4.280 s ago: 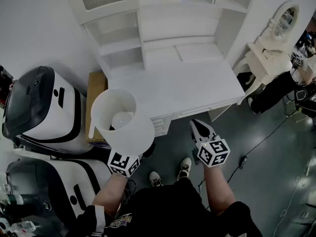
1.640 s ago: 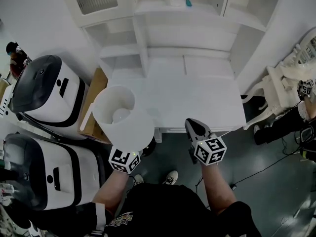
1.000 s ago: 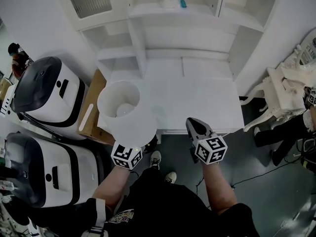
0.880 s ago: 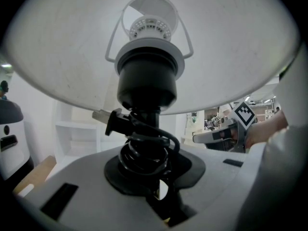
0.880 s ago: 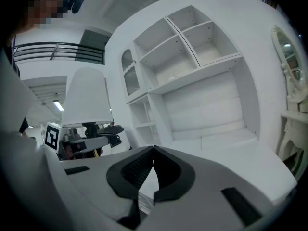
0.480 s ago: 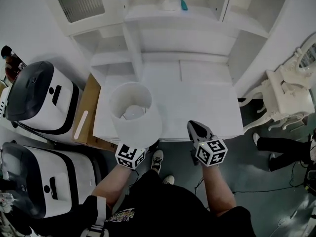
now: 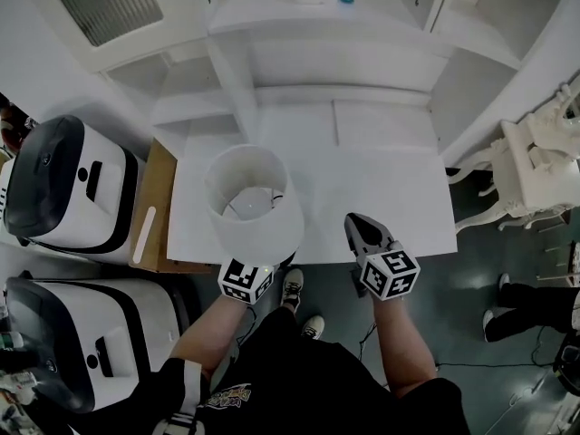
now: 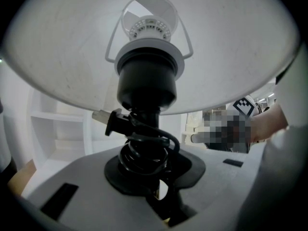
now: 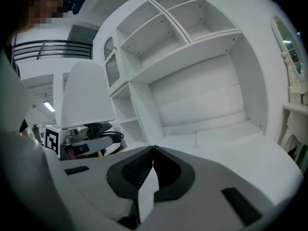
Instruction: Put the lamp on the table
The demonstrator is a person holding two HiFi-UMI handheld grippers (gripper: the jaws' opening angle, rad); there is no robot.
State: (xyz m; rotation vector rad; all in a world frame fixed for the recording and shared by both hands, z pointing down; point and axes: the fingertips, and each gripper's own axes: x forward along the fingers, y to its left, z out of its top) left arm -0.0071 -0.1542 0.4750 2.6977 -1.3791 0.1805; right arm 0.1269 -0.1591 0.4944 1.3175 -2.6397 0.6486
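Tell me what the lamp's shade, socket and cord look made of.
The shade: white, matte, rigid cone with no gloss; plastic or stiff fabric, cannot tell which. The socket: smooth black, faintly glossy, probably plastic. The cord: black, rubbery-looking sheath.

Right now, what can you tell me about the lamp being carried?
The lamp is upright, with a white shade, narrower at its open top. Inside, a wire frame holds the shade round a black socket with a white LED bulb. A black cord with its plug is coiled round the stem. The left gripper has its jaws closed on that wrapped stem, holding the lamp over the front left of the white table. Its base is hidden.
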